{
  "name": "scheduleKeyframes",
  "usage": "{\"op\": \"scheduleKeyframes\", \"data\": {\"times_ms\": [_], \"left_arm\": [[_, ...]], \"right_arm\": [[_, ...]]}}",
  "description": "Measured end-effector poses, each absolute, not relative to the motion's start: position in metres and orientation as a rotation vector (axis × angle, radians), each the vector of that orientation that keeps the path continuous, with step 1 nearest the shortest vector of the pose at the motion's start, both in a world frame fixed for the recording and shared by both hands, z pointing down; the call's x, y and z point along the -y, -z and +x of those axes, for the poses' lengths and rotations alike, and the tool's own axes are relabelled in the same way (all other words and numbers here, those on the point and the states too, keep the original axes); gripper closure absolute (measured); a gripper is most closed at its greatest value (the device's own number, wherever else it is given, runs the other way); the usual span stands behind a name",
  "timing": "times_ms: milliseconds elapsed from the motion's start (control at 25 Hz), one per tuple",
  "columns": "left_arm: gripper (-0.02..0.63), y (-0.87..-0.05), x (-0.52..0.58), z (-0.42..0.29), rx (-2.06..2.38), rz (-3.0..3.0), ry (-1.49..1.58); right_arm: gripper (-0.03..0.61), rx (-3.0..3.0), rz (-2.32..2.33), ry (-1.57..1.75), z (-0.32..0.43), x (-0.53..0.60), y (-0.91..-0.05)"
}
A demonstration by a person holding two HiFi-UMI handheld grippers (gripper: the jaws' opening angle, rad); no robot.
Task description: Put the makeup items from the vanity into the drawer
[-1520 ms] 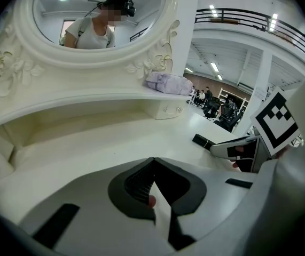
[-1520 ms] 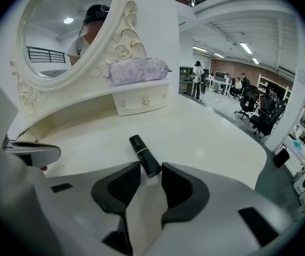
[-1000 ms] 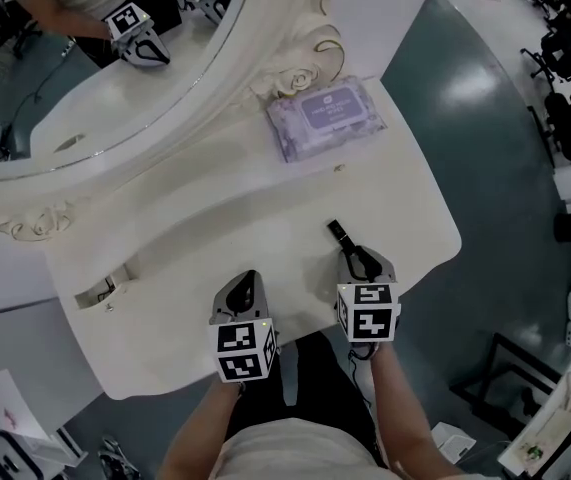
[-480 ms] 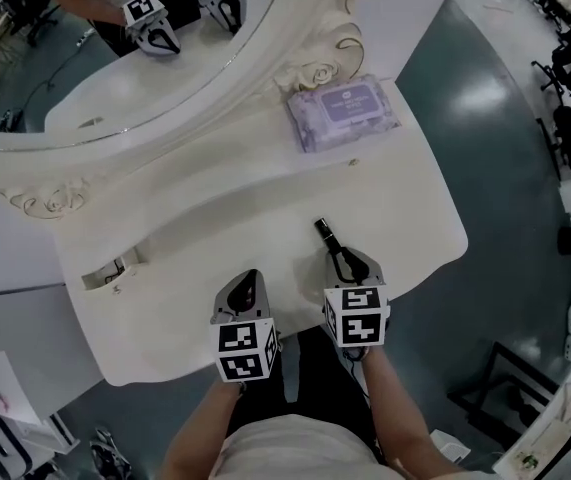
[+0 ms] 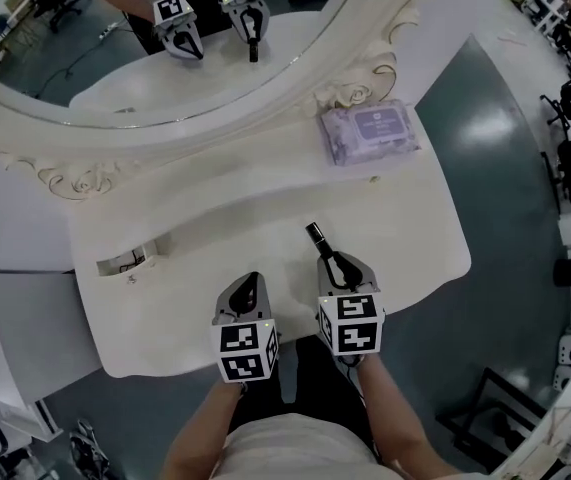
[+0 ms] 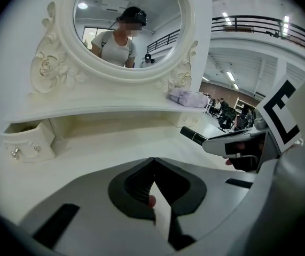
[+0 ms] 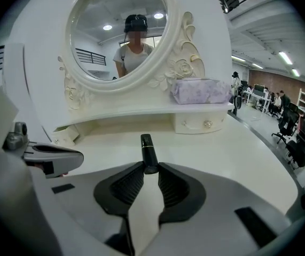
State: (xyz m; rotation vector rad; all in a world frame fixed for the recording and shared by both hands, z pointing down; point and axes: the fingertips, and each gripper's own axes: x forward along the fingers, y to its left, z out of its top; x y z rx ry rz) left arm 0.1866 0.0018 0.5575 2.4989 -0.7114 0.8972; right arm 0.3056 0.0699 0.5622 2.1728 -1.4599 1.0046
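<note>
- The right gripper [image 7: 150, 167] was clamped on the lower end of a slim black makeup tube [image 7: 148, 151]. Its jaws had just been closing, with the tube between their tips.
- The tube [image 5: 319, 238] stuck out ahead of the right gripper [image 5: 333, 260], over the front part of the white vanity top [image 5: 405, 228].
- The left gripper [image 6: 153, 161] had its jaws together with nothing between them. It sat just beside the right one, near the front edge [image 5: 248, 280].
- A small drawer [image 5: 125, 263] stood pulled open at the far left of the vanity, well apart from the tube.
- A purple pack of wipes [image 5: 370, 133] lay on the raised shelf at the right, beside the frame of the oval mirror [image 5: 115, 68].
</note>
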Motion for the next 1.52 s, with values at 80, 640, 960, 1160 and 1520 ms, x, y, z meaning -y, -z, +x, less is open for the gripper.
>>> {"op": "scheduleKeyframes", "data": {"times_ms": [80,640,960,1160,1520], "left_arm": [[0.606,-0.553,0.005,0.179,0.74,2.49,-0.875],[0.606,-0.529,0.062,0.091,1.033,2.379,-0.715],[0.606,-0.519,0.084,0.041,1.159,2.321,-0.649],[0.606,-0.514,0.088,0.021,1.201,2.297,-0.618],[0.606,-0.507,0.097,-0.007,1.282,2.262,-0.574]], "right_arm": [[0.482,1.489,2.149,-0.989,0.297,-0.059,-0.557],[0.482,1.739,1.916,-0.831,0.209,0.021,-0.528],[0.482,1.83,1.822,-0.756,0.166,0.052,-0.513],[0.482,1.859,1.778,-0.728,0.147,0.06,-0.508],[0.482,1.922,1.688,-0.683,0.118,0.074,-0.504]]}}
